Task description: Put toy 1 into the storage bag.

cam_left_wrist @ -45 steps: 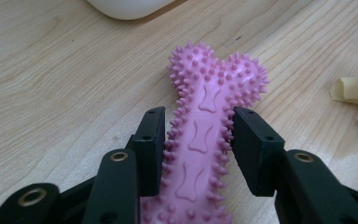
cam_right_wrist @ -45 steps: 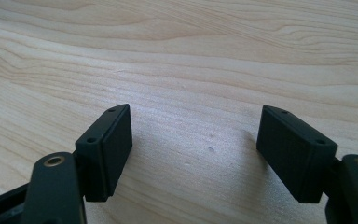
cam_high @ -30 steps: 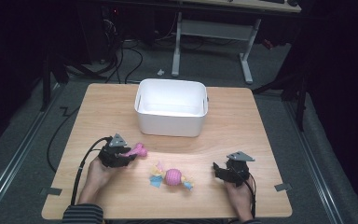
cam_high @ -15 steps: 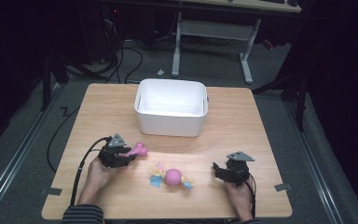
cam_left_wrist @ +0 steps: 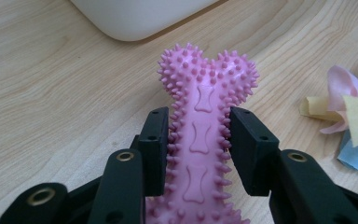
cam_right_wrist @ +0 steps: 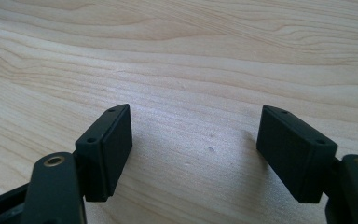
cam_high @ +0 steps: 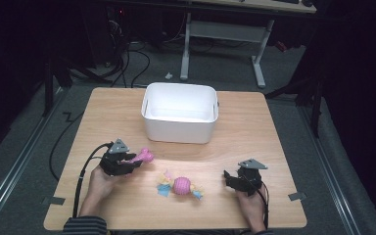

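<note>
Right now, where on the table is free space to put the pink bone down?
Bare wood lies left and right of the white bin, and between the bin and the right gripper. The front middle is crowded: the pink bone in the left gripper, then the ball toy.

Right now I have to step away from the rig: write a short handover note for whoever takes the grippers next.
Left gripper: shut on the pink spiky bone toy, jaws on either side of its shaft, near the front left of the table.
Right gripper: open, nothing between the jaws, over bare wood at the front right.
White bin: mid-table toward the far side, looks empty.
Pink ball toy with cloth tails: lies on the table between the two grippers, untouched.
Done: bone gripped.
Left, probably: carry the bone to the bin and release it, then pick up the ball toy and do likewise.
</note>
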### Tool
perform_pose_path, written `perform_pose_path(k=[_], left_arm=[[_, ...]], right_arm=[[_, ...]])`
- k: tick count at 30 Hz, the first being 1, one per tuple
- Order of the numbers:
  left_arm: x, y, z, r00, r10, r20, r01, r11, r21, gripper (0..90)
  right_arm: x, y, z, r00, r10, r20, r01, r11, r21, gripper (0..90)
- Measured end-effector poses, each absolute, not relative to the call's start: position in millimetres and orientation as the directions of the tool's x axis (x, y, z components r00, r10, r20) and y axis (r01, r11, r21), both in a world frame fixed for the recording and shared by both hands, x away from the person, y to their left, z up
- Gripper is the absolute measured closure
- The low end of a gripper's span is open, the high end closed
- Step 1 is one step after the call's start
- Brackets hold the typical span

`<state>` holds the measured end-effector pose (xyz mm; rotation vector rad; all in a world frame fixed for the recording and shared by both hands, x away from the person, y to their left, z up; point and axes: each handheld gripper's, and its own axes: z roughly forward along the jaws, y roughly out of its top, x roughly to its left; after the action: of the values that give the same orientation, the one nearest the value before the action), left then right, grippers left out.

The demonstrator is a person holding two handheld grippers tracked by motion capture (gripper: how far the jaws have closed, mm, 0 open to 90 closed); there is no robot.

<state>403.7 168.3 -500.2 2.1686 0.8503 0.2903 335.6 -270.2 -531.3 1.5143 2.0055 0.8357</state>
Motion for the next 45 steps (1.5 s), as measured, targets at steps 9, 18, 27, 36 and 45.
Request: perform_pose_path(k=[9, 18, 27, 36, 45], left_arm=[[401, 173, -493, 0.745, 0.662, -0.079, 0.483, -0.454, 0.749, 59.6], [398, 176, -482, 0.738, 0.669, -0.087, 0.483, -0.434, 0.760, 59.7], [389, 167, -458, 0.748, 0.662, -0.040, 0.443, -0.454, 0.773, 59.6], [390, 163, -440, 0.749, 0.660, -0.065, 0.441, -0.423, 0.792, 59.7], [395, 158, -425, 0.759, 0.647, -0.073, 0.432, -0.417, 0.800, 59.7]], right_arm=[[336, -270, -531, -0.267, 0.963, -0.019, 0.666, 0.199, 0.719, 26.8], [336, -270, -531, -0.267, 0.964, -0.020, 0.666, 0.199, 0.719, 26.8], [336, -270, -531, -0.268, 0.963, -0.020, 0.666, 0.200, 0.719, 26.8], [335, -270, -531, -0.271, 0.962, -0.021, 0.665, 0.203, 0.719, 26.8], [335, -270, -531, -0.272, 0.962, -0.021, 0.665, 0.204, 0.719, 26.8]])
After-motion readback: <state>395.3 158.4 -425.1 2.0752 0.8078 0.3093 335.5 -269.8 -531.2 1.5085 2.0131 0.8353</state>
